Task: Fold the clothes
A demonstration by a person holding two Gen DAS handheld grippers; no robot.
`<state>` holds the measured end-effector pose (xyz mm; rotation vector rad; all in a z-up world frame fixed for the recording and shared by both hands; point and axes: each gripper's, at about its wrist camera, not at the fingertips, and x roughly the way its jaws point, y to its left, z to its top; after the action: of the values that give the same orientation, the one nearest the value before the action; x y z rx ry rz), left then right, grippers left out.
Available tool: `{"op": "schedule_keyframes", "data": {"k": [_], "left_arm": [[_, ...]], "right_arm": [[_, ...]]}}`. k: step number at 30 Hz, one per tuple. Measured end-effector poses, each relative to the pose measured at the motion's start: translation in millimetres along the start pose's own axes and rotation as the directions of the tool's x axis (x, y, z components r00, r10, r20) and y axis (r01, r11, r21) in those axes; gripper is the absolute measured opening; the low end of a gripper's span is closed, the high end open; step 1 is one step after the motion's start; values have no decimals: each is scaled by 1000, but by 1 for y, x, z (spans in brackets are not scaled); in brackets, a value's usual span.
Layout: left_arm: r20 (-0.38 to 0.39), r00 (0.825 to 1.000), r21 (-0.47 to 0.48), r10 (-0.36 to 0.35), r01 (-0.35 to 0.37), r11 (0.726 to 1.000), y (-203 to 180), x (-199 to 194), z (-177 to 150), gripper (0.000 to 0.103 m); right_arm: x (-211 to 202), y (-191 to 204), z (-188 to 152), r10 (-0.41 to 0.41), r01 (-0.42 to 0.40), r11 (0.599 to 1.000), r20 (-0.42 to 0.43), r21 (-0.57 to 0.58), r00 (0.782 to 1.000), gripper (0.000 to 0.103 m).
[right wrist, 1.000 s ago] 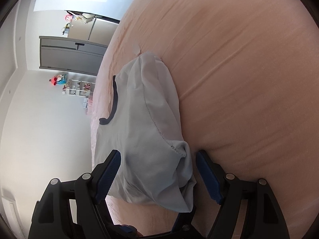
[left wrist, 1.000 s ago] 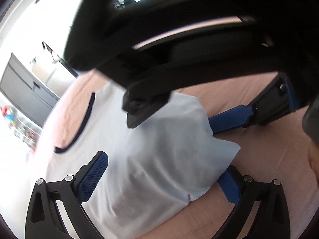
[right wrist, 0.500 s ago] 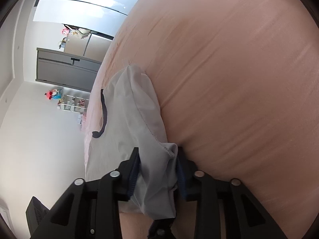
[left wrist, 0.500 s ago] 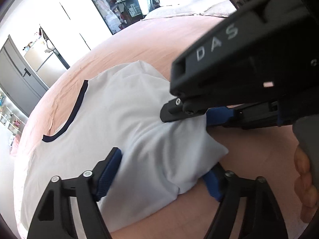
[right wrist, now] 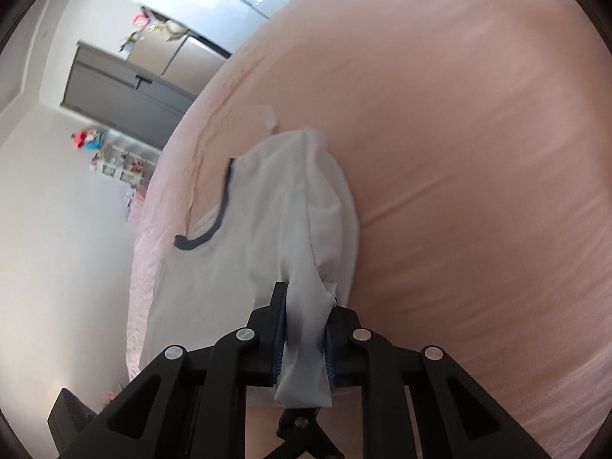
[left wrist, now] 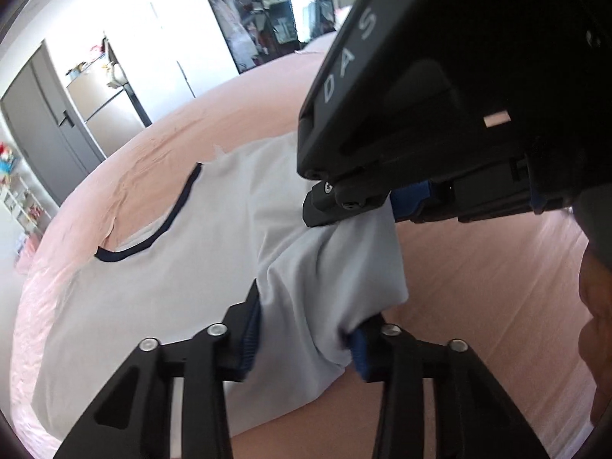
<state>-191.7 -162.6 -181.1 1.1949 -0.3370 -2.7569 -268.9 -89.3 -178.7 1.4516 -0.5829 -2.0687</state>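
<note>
A white T-shirt (left wrist: 183, 267) with a dark navy collar (left wrist: 153, 237) lies on a pink bed sheet (left wrist: 478, 287). My left gripper (left wrist: 306, 329) is shut on a bunched edge of the shirt near its right side. The right gripper (left wrist: 386, 195) crosses the upper right of the left wrist view, just beyond the left one, pinching the same edge. In the right wrist view the right gripper (right wrist: 304, 325) is shut on a fold of the T-shirt (right wrist: 275, 222), with cloth hanging through the jaws. The collar (right wrist: 218, 214) lies to the left.
The pink bed (right wrist: 459, 153) stretches wide to the right. A grey wardrobe (right wrist: 126, 103) and a shelf with toys (right wrist: 114, 157) stand beyond the bed. A glass-door closet (left wrist: 267, 11) is at the back. A hand (left wrist: 593, 298) shows at the right edge.
Both grippers have closed on the shirt's edge; one second ago both were open around it. The right shut first, then the left. The pinched cloth now bunches up off the bed.
</note>
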Motion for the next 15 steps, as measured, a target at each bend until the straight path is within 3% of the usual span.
{"op": "schedule_keyframes", "data": {"k": [8, 15], "left_arm": [[48, 997, -125, -53, 59, 990, 25, -21, -4, 26], [105, 990, -251, -89, 113, 961, 56, -46, -12, 25]], "right_arm": [[-11, 42, 13, -79, 79, 989, 0, -123, 997, 14], [-18, 82, 6, -135, 134, 965, 11, -225, 991, 14]]}}
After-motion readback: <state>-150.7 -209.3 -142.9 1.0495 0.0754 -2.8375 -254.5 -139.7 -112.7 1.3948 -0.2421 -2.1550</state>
